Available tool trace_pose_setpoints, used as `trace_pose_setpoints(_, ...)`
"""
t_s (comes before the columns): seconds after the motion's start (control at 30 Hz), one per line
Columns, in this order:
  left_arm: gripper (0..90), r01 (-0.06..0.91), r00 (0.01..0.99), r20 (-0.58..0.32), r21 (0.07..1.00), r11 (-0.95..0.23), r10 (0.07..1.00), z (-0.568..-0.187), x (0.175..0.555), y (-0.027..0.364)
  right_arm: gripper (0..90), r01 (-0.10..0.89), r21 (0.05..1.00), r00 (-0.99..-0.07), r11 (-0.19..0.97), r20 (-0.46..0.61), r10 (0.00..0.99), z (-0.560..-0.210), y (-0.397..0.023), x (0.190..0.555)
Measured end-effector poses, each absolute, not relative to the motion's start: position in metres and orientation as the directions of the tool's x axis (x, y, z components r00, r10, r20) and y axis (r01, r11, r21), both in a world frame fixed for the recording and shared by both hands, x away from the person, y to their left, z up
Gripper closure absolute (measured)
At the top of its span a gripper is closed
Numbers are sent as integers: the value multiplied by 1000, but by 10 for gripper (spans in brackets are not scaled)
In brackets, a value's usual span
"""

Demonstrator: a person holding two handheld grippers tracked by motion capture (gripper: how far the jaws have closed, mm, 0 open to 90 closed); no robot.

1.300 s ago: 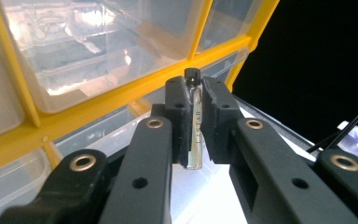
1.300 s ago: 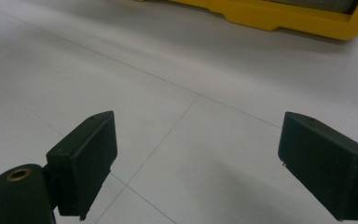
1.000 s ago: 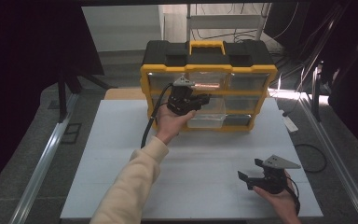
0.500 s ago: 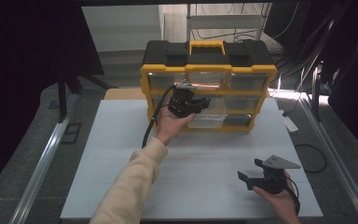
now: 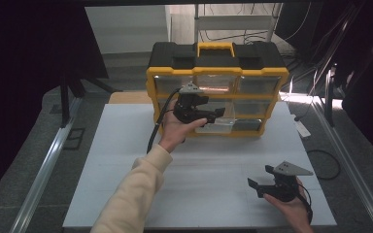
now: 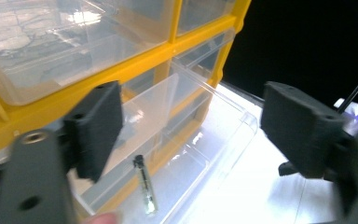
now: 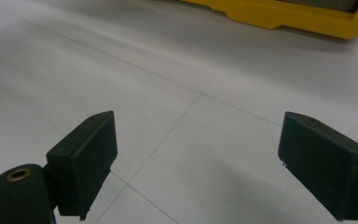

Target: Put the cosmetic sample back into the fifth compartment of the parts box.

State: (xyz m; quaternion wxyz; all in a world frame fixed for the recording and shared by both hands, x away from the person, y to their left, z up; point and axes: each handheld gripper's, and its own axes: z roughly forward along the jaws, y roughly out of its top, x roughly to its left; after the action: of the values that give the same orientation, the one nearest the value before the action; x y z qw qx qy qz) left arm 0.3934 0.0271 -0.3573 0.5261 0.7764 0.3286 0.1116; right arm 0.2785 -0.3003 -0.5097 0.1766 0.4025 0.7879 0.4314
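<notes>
A yellow and black organiser case (image 5: 217, 53) with clear drawers stands upright at the back of the white table (image 5: 126, 145). One clear drawer (image 5: 219, 126) in its lower part is pulled out. My left gripper (image 5: 215, 115) hovers just over this drawer (image 6: 214, 135). Its jaws have just been opening and now stand open (image 6: 198, 128), with nothing pressed between the pads. Below them a small thin rod (image 6: 145, 191) with a dark end lies in the drawer. My right gripper (image 5: 255, 186) rests low at the table's front right, open (image 7: 205, 158) and empty over the bare table.
The case's yellow bottom edge (image 7: 279, 16) lies far ahead of the right gripper. A metal rail (image 5: 46, 160) runs along the table's left side and another (image 5: 349, 160) along the right. A white shelf frame (image 5: 233, 22) stands behind the case.
The left gripper's jaws look wider apart than before, and the hand has sunk slightly at the drawer. The right hand has kept still.
</notes>
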Motion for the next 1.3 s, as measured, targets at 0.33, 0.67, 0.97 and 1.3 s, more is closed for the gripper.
trace_pose_setpoints(0.33,120,370,762,-149,899,-235,630,-357,375,43,115,483,824,-611,296,75,788,-510,-304,278)
trace_pose_setpoints(0.67,96,352,747,-130,909,-222,652,-365,344,71,114,480,824,-623,301,78,778,-510,-302,277)
trace_pose_setpoints(0.97,96,357,712,-122,911,-207,692,-400,297,110,115,475,827,-623,300,75,778,-509,-303,276)
trace_pose_setpoints(1.3,96,409,666,-132,888,-211,734,-451,255,147,115,478,824,-616,305,66,785,-509,-304,274)
